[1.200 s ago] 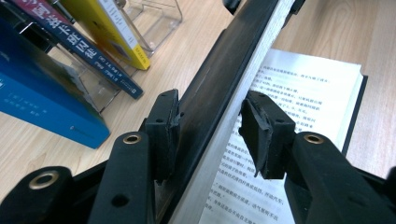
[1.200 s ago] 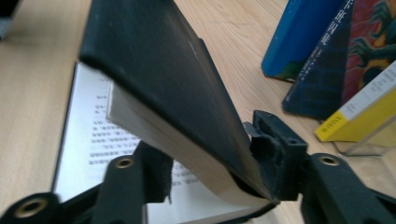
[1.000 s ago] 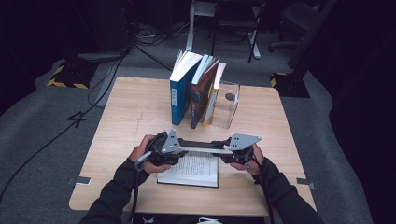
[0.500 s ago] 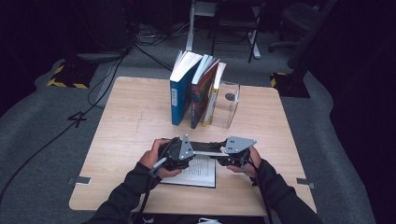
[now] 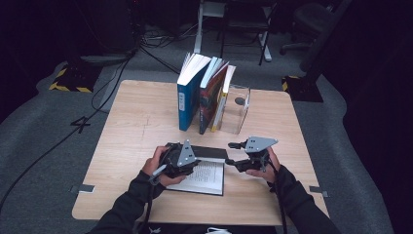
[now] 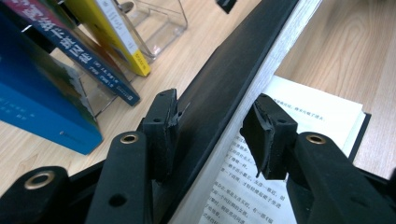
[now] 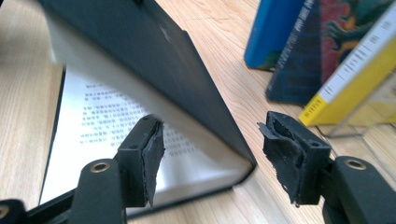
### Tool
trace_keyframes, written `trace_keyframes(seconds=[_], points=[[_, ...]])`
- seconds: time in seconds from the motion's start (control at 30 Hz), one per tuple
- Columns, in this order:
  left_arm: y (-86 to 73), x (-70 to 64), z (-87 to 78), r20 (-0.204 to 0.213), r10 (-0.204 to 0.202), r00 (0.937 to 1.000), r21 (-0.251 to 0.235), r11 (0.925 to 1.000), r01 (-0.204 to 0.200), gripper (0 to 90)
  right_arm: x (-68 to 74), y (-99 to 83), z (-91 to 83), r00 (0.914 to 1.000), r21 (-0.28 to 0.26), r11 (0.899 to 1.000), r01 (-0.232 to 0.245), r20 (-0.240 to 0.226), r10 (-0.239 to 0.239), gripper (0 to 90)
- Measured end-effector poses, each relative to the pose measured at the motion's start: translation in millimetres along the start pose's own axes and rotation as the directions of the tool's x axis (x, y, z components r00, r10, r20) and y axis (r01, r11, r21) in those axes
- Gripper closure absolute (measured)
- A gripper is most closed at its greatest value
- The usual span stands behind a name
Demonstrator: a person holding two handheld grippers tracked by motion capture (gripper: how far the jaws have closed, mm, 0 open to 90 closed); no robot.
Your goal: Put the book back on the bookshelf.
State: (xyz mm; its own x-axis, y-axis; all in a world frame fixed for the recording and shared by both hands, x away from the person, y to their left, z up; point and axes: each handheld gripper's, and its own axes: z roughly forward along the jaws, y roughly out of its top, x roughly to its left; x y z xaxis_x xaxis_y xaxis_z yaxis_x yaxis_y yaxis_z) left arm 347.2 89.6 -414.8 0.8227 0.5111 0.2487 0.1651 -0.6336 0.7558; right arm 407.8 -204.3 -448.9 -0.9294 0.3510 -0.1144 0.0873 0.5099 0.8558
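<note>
A black-covered book (image 5: 207,176) lies open near the table's front edge, printed pages up. Its far half, black cover (image 6: 224,79) plus a block of pages, is raised at a slant. My left gripper (image 5: 194,160) is over the book's left part; in the left gripper view its jaws (image 6: 215,103) are shut across that raised cover and page block. My right gripper (image 5: 233,154) is at the book's right end. In the right gripper view it (image 7: 214,122) stands wide open around the book's corner (image 7: 243,161), touching nothing.
Behind the open book stand a blue book (image 5: 187,97), a dark book (image 5: 210,97) and a yellow-spined book (image 5: 222,100), leaning against a clear plastic bookend (image 5: 237,111). Bare wooden table (image 5: 131,126) spreads to the left and right.
Both grippers were at the ends of the raised cover. The right one has opened and drawn back to the right, while the left one keeps hold and the cover has come lower.
</note>
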Motion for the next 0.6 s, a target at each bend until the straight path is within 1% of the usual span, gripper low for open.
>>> trace_keyframes(seconds=[0.03,0.07,0.1,0.13,0.17,0.2,0.27,0.33,0.37,0.4,0.43,0.53,0.6], points=[[-1.4,1.5,-1.3,0.001,-0.011,0.9999,-0.012,0.9999,0.011,56.6,-2.4,-1.5,-3.0,1.0,0.002,1.0,-0.004,0.001,0.004,38.7],[-3.7,3.3,-2.9,0.0,-0.031,0.9995,-0.025,0.9992,0.031,56.6,-4.2,-2.6,-5.3,0.9999,0.001,1.0,-0.01,0.009,0.01,38.7],[-5.1,4.8,-3.9,0.001,-0.042,0.9991,-0.038,0.9984,0.042,56.6,-6.6,-4.0,-7.7,0.9997,-0.004,1.0,-0.024,0.009,0.024,38.7],[-7.9,8.5,-6.9,0.007,-0.067,0.9977,-0.054,0.9962,0.068,56.6,-7.9,-4.9,-8.8,0.9995,-0.006,1.0,-0.03,0.009,0.03,38.7],[-10.6,11.5,-9.6,0.012,-0.095,0.9954,-0.076,0.9925,0.096,56.6,-9.9,-6.3,-10.1,0.999,-0.006,0.999,-0.036,0.025,0.037,38.9],[-12.2,13.4,-11.4,0.017,-0.106,0.9942,-0.085,0.9905,0.107,56.6,-11.4,-7.4,-10.4,0.9984,0.001,0.999,-0.044,0.034,0.044,38.9],[-16.4,18.7,-16.0,0.03,-0.139,0.9898,-0.11,0.9838,0.141,56.6,-12.3,-8.7,-10.3,0.998,0.006,0.999,-0.051,0.037,0.05,39.2],[-21.4,23.5,-20.3,0.043,-0.17,0.9845,-0.138,0.975,0.174,56.6,-13.0,-9.5,-9.2,0.9974,0.014,0.998,-0.057,0.046,0.056,39.2],[-21.4,23.5,-20.3,0.043,-0.17,0.9845,-0.138,0.975,0.174,56.5,-13.0,-9.5,-9.2,0.9974,0.014,0.998,-0.057,0.046,0.056,39.2],[-24.1,26.2,-22.7,0.055,-0.19,0.9803,-0.15,0.9691,0.196,56.5,-12.9,-9.8,-8.0,0.9974,0.018,0.998,-0.058,0.045,0.057,39.2],[-25.8,28.3,-24.3,0.057,-0.196,0.9789,-0.16,0.9661,0.203,56.5,-12.5,-10.1,-6.3,0.9973,0.031,0.998,-0.057,0.047,0.056,39.2],[-34.4,34.2,-30.9,0.075,-0.242,0.9675,-0.201,0.9466,0.252,56.6,-10.7,-11.4,0.1,0.9975,0.045,0.997,-0.057,0.043,0.055,39.0],[-39.6,37.6,-34.4,0.089,-0.27,0.9588,-0.225,0.9324,0.283,56.6,-8.3,-11.5,7.3,0.9978,0.061,0.996,-0.063,0.026,0.061,38.2]])
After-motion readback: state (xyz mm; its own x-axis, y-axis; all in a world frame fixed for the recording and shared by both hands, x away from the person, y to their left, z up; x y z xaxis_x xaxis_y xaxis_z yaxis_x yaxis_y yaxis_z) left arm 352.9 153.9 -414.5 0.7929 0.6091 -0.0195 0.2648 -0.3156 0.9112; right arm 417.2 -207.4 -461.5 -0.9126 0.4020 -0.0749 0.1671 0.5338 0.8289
